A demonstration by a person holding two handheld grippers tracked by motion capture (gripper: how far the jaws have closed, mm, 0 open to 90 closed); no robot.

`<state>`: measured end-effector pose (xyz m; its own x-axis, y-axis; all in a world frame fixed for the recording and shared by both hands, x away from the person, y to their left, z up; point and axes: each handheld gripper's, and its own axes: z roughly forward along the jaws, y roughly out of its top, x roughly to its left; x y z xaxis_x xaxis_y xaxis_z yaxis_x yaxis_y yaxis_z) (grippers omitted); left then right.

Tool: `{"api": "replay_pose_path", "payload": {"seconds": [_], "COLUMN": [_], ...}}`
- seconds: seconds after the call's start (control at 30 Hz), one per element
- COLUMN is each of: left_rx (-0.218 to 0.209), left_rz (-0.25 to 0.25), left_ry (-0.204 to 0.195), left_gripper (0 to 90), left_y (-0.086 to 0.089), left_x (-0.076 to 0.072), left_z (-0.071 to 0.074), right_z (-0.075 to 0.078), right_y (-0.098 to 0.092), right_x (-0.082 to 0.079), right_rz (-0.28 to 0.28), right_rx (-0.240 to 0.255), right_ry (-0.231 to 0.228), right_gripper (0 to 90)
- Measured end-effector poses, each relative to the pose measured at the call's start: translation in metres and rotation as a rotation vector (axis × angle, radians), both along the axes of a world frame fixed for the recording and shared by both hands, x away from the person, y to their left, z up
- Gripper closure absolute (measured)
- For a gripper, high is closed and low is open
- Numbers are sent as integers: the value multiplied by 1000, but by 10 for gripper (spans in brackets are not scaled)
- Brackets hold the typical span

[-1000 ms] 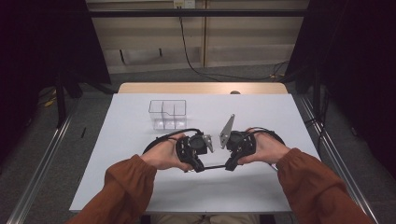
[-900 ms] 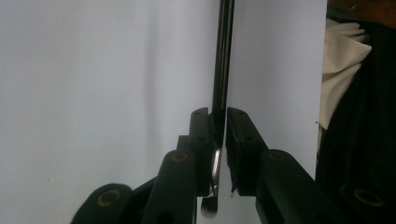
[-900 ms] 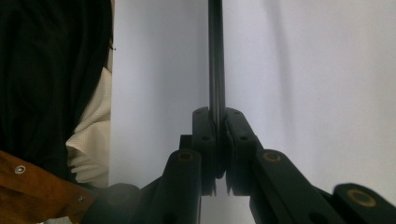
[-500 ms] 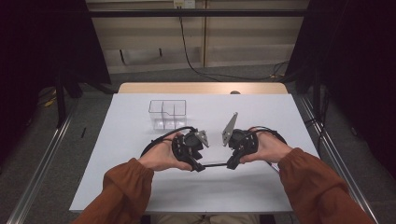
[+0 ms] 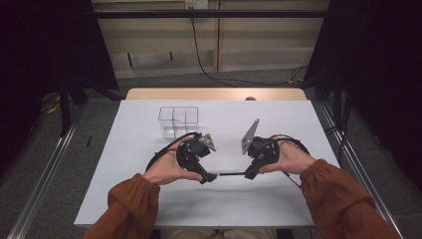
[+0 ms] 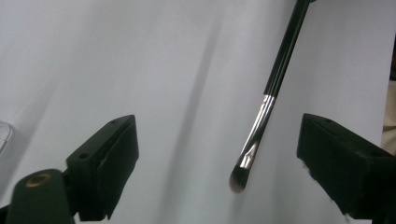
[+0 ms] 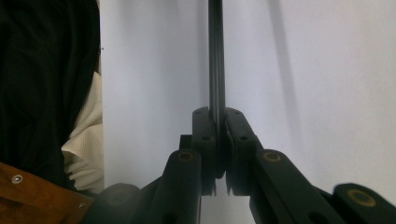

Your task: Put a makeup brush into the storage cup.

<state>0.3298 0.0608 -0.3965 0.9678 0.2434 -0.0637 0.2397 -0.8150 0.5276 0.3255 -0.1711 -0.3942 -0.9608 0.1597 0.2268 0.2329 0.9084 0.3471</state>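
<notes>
Makeup brush (image 5: 226, 174) seen from the high view as a thin dark rod level above the white table (image 5: 149, 199), spanning left gripper (image 5: 205, 178) and right gripper (image 5: 247, 174), its tips hidden by both, hands turned inward facing each other, clear divided box (image 5: 178, 121) well apart behind. From the left gripper view, jaws just opened and released wide, bristle tip (image 6: 239, 179) hanging free between them, handle cut off at the top edge. From the right gripper view, jaws clenched on the black handle (image 7: 216, 60), its far end cut off above, an orange sleeve (image 7: 28, 196) at the lower left.
</notes>
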Motion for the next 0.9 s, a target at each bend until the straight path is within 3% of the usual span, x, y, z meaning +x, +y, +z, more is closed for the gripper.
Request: {"api": "replay_pose_path", "payload": {"seconds": [0.27,0.6,0.9], "left_rx": [-51,-68,-110], "left_rz": [19,40,84], "left_ry": [-12,-18,-23], "left_gripper": [93,51,50], "left_y": [14,27,40], "left_x": [0,-4,-6], "left_z": [2,-1,-5], "right_z": [-1,-2,-5], "right_y": [-9,-31,-45], "right_x": [-1,-3,-10], "right_rz": [-21,-80,-125], "right_rx": [3,31,53], "right_ry": [8,2,-8], "right_gripper": [843,843,842]}}
